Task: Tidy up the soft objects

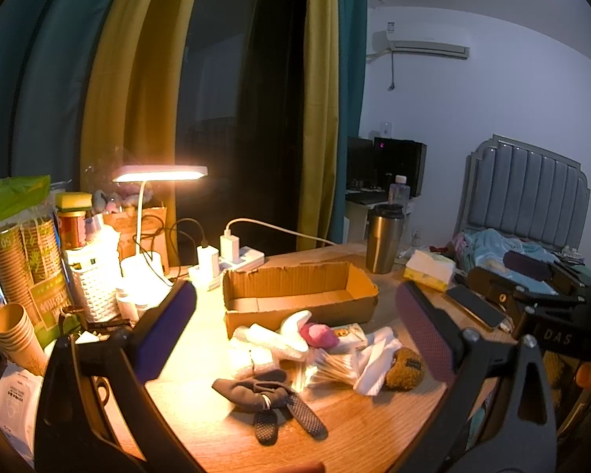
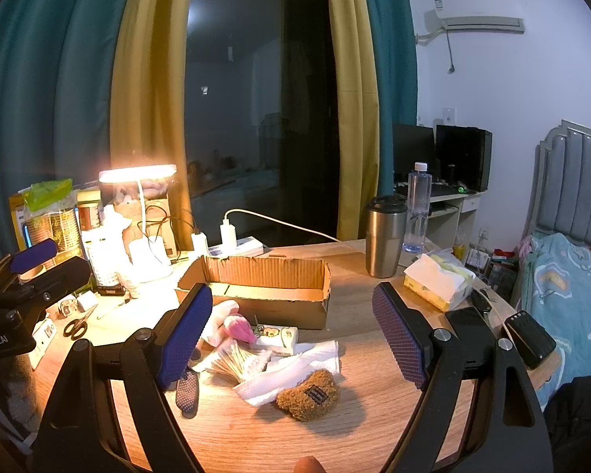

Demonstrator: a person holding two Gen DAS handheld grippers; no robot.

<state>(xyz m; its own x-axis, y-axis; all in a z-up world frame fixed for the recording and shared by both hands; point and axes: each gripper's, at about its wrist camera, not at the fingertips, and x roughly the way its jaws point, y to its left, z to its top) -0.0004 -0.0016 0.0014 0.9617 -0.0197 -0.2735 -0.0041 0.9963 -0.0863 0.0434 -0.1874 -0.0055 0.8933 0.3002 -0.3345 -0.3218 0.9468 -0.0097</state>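
Right gripper [image 2: 291, 339] partly hides a dark, perhaps sock-like item [image 2: 187, 392].

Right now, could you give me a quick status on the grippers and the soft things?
Left gripper and right gripper open, empty. Soft pile loose on table, cardboard box empty. Cotton swabs mixed in.

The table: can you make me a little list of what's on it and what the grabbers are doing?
box: cardboard box, open top, nothing visible inside
soft pile: brown fuzzy toy, pink plush, dark glove, in front of box
also there: cotton swabs, steel tumbler
left gripper: open, holding nothing
right gripper: open, holding nothing
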